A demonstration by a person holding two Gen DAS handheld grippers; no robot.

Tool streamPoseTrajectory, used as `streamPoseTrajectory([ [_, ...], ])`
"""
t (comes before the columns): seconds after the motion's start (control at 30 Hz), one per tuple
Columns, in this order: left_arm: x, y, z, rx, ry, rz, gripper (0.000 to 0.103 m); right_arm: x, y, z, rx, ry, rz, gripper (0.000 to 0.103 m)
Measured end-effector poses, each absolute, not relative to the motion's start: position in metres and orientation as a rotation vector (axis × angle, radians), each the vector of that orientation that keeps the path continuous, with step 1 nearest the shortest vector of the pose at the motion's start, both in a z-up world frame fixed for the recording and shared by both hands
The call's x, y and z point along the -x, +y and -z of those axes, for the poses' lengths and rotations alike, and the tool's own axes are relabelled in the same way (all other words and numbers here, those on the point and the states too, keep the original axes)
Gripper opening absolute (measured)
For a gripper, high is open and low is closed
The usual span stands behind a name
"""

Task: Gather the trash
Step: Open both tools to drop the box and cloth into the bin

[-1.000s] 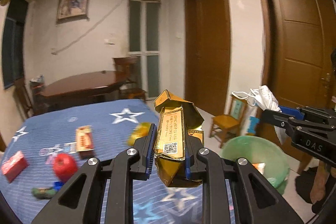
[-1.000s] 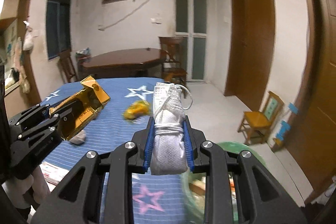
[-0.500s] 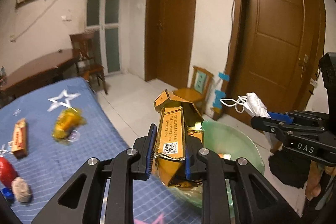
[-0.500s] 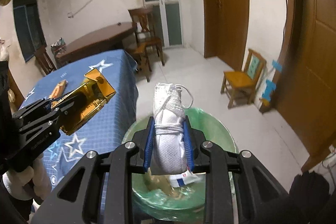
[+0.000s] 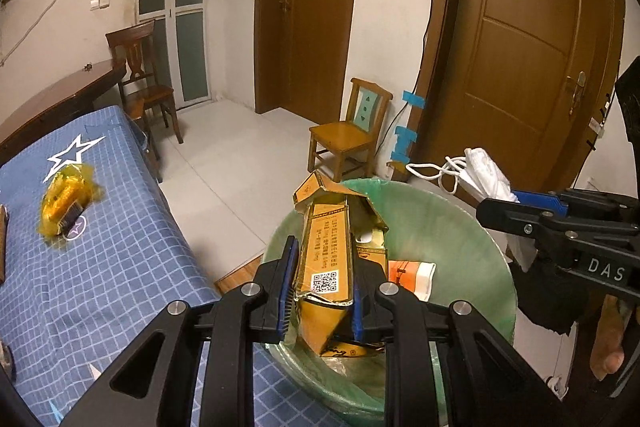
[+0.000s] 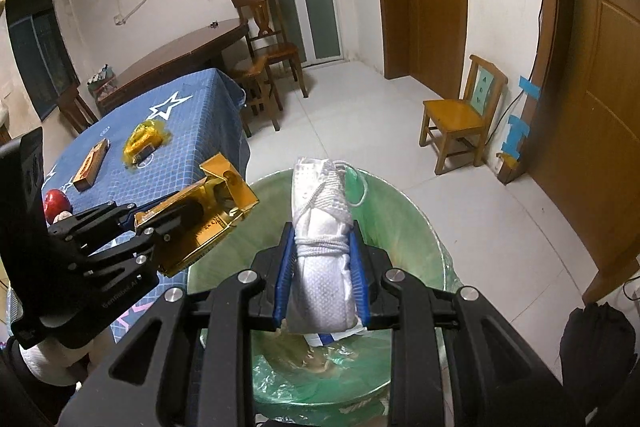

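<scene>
We are clamping a crushed gold carton (image 5: 325, 267) in our left tool (image 5: 322, 291) and a folded white face mask (image 6: 323, 259) in our right tool (image 6: 322, 283), both hanging over the green-lined trash bin (image 6: 420, 239) directly below them. Inside the bin, under the left tool, an orange-and-white wrapper (image 5: 412, 273) is lying. Off to the left, the blue star-print desk (image 5: 120, 247) is carrying a yellow wrapper (image 5: 64, 203); farther on, a small wooden chair (image 5: 348, 135) is standing by the wall.
</scene>
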State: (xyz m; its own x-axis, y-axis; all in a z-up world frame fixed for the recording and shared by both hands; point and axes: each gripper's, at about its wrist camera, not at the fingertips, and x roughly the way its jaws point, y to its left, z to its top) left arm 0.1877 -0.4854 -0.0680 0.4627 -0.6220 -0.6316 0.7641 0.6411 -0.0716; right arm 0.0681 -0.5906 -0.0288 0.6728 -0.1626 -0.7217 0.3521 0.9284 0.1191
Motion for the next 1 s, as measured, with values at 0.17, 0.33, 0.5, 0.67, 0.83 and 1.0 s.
streamPoseTrajectory([
  [0.17, -0.189, -0.493, 0.076, -0.239, 0.678, 0.859, 0.024, -0.068, -0.595, 0.03, -0.261, 0.785, 0.291, 0.024],
  [0.33, -0.189, -0.494, 0.077, -0.242, 0.68, 0.865, 0.024, -0.068, -0.596, 0.033, -0.261, 0.786, 0.291, 0.024],
  [0.5, -0.188, -0.496, 0.071, -0.244, 0.679, 0.867, 0.024, -0.068, -0.596, 0.037, -0.262, 0.789, 0.29, 0.024],
  [0.67, -0.188, -0.497, 0.071, -0.247, 0.679, 0.868, 0.024, -0.067, -0.596, 0.041, -0.261, 0.792, 0.29, 0.024],
  [0.83, -0.187, -0.498, 0.07, -0.25, 0.679, 0.869, 0.024, -0.066, -0.595, 0.043, -0.26, 0.793, 0.289, 0.024],
  [1.0, -0.187, -0.5, 0.071, -0.261, 0.685, 0.878, 0.024, -0.065, -0.594, 0.044, -0.259, 0.79, 0.288, 0.026],
])
